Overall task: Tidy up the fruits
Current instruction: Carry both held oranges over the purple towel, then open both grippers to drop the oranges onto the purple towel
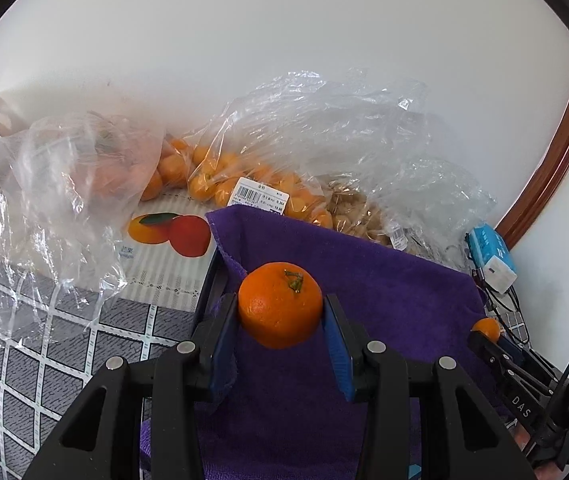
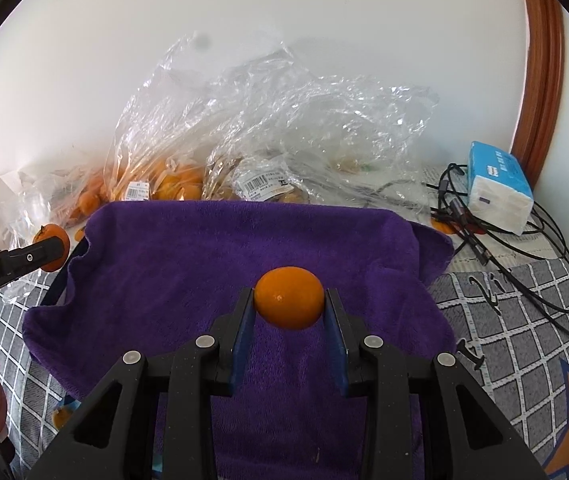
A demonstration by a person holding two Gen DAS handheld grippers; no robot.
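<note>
Left gripper (image 1: 280,314) clamps a stemmed round orange mandarin (image 1: 280,304) at frame centre; right gripper (image 2: 289,304) clamps a smooth orange mandarin (image 2: 289,298); both hang directly above the purple plush towel (image 2: 204,256).

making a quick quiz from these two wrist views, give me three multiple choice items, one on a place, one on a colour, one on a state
1. Where does the blue and white tissue pack lie?
A. on the purple cloth
B. right of the cloth, by the black cables
C. inside a plastic bag

2. What colour is the plush cloth below both grippers?
A. purple
B. green
C. white

3. What is the left gripper doing?
A. open, holding nothing
B. shut on a bag
C. shut on an orange with a green stem

Key: 1 B, the tissue pack sits beside the black cables. 2 A, the cloth is purple. 3 C, the left gripper pinches the stemmed orange; the right gripper grips a smooth orange.
</note>
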